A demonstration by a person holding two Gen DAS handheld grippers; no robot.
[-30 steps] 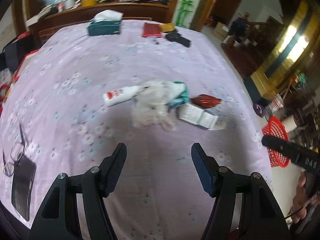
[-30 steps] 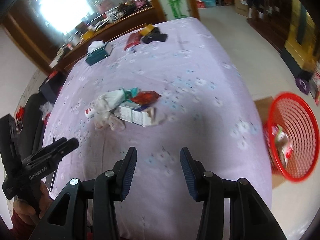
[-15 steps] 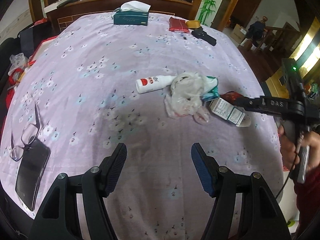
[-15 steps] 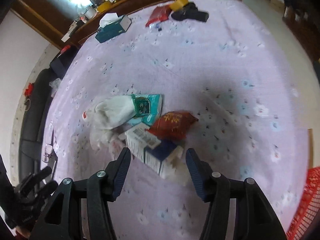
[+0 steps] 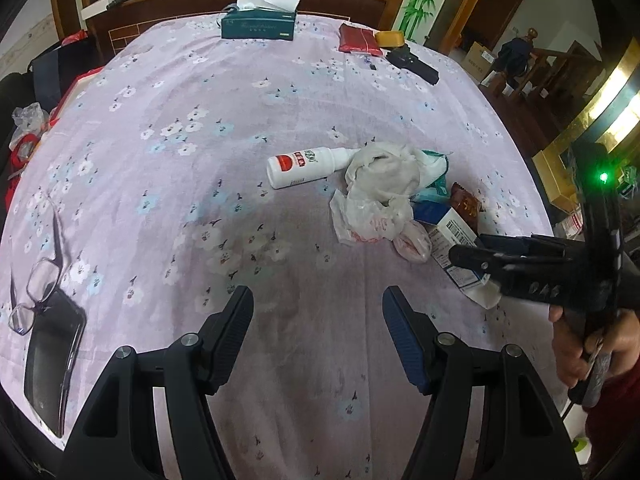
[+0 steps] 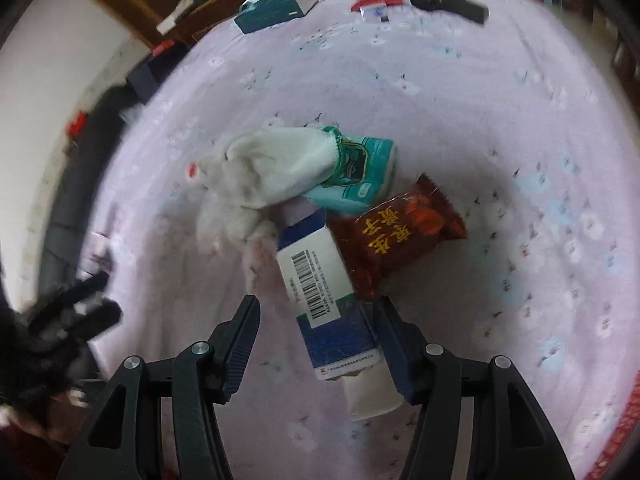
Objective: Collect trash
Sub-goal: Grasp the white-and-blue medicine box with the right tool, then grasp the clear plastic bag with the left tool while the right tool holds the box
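Note:
A trash pile lies on the lilac flowered tablecloth (image 5: pixel 200 128): a white and blue carton (image 6: pixel 316 276), a red snack wrapper (image 6: pixel 400 232), a teal tissue pack (image 6: pixel 364 172), a white cloth (image 6: pixel 272 164) and a white bottle (image 5: pixel 304 166). My right gripper (image 6: pixel 316 304) points down over the carton's near end. Its jaws straddle the carton: the right pad is at the carton's edge and the left pad stands clear. From the left wrist view the right gripper (image 5: pixel 468 246) sits over the carton (image 5: pixel 452 236), held by a hand. My left gripper (image 5: pixel 318 300) hangs open above bare cloth, short of the pile.
A teal tissue box (image 5: pixel 258 26), a red pouch (image 5: pixel 358 38) and a black object (image 5: pixel 414 64) lie at the table's far end. Glasses (image 5: pixel 36 292) and a phone (image 5: pixel 50 364) rest near the left edge. A red basket's rim (image 6: pixel 624 436) shows low right.
My right gripper came down and in from the table's edge onto the pile, its jaws widening, and now straddles the carton. The left gripper drifted slightly lower and closer to the table.

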